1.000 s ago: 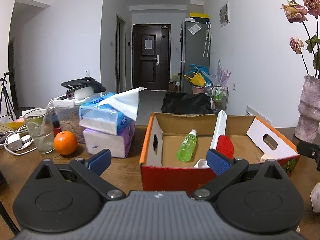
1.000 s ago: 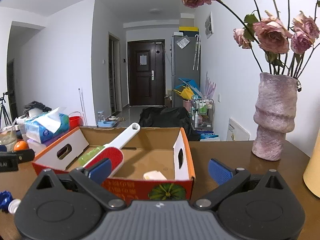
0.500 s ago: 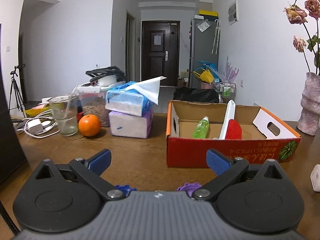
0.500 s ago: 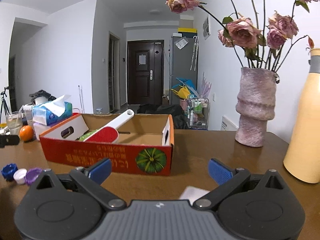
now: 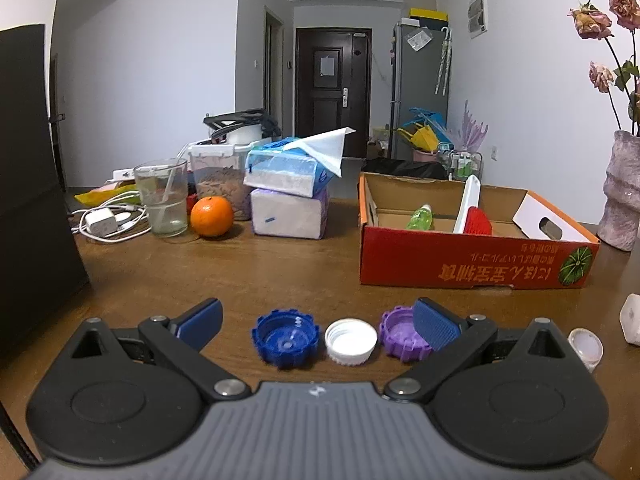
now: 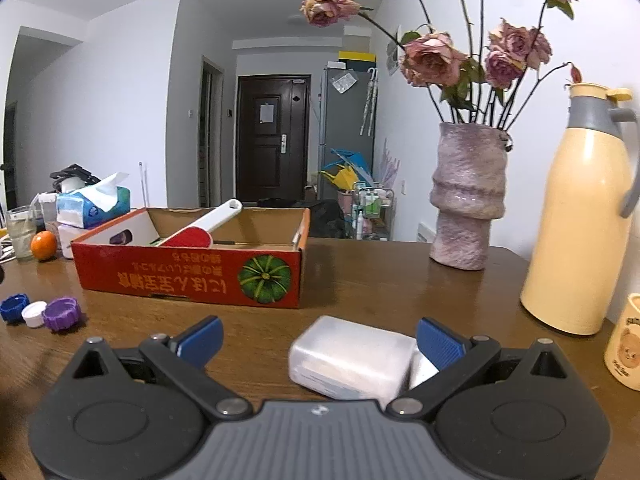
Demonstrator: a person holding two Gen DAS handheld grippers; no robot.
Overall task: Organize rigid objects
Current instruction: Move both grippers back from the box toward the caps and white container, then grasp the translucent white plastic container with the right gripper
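My left gripper (image 5: 318, 318) is open over a row of caps on the wooden table: a blue cap (image 5: 286, 338), a white cap (image 5: 351, 340) and a purple cap (image 5: 400, 330), all between its fingers. My right gripper (image 6: 318, 338) is open with a white plastic case (image 6: 352, 358) lying between its fingers, close to the right one. The red cardboard box (image 5: 472, 266) holds a green bottle (image 5: 420, 218) and a red and white brush (image 5: 472, 210). The box (image 6: 188, 276) and the caps (image 6: 60, 314) also show in the right wrist view.
An orange (image 5: 212, 216), a glass (image 5: 162, 196), a charger with cables (image 5: 106, 220) and tissue packs (image 5: 286, 194) stand at the back left. A small clear cap (image 5: 586, 348) lies right. A vase (image 6: 466, 196), a cream jug (image 6: 580, 216) and a mug (image 6: 626, 342) stand right.
Both grippers have pulled back from the box and come down towards the table. The caps now sit between the left fingers and the white case between the right fingers.
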